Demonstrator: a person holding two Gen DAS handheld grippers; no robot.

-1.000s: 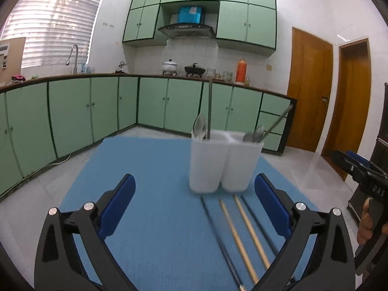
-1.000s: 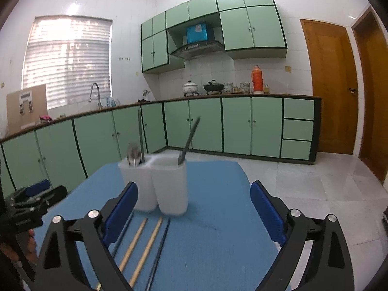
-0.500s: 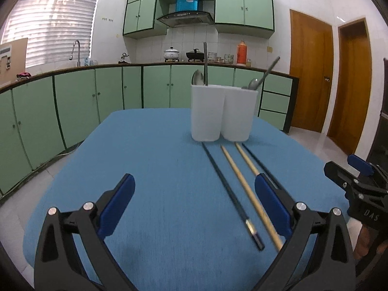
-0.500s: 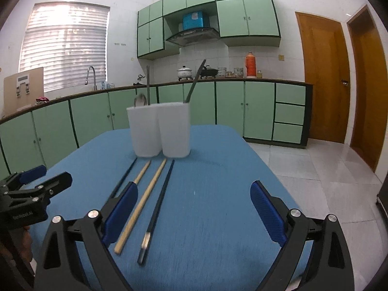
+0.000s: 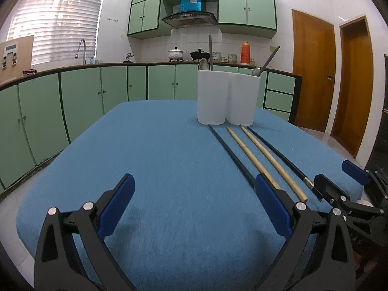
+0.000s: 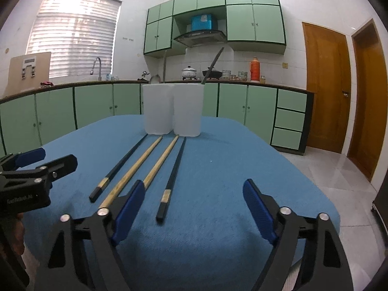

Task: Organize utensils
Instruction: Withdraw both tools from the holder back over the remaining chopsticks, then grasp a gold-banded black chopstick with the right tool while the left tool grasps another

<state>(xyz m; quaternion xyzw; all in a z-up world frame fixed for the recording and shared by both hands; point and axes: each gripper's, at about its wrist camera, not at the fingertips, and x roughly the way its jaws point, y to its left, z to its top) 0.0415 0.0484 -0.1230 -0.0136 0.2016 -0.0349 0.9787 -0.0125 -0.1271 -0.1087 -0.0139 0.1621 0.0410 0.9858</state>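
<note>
Table: blue cloth (image 5: 169,169) fills the lower centre of both views.
Holder: white two-cup holder (image 5: 228,98) stands upright above centre, with spoons (image 5: 203,64) in it.
Chopsticks: two black (image 6: 172,177) and two wooden (image 6: 132,172) lie side by side on the cloth, tips just short of the holder.
Left gripper (image 5: 194,208): bottom of frame, jaws wide apart, empty.
Right gripper (image 6: 194,211): bottom of frame, jaws closing, nothing between them; the right-hand black chopstick's end lies just ahead.
</note>
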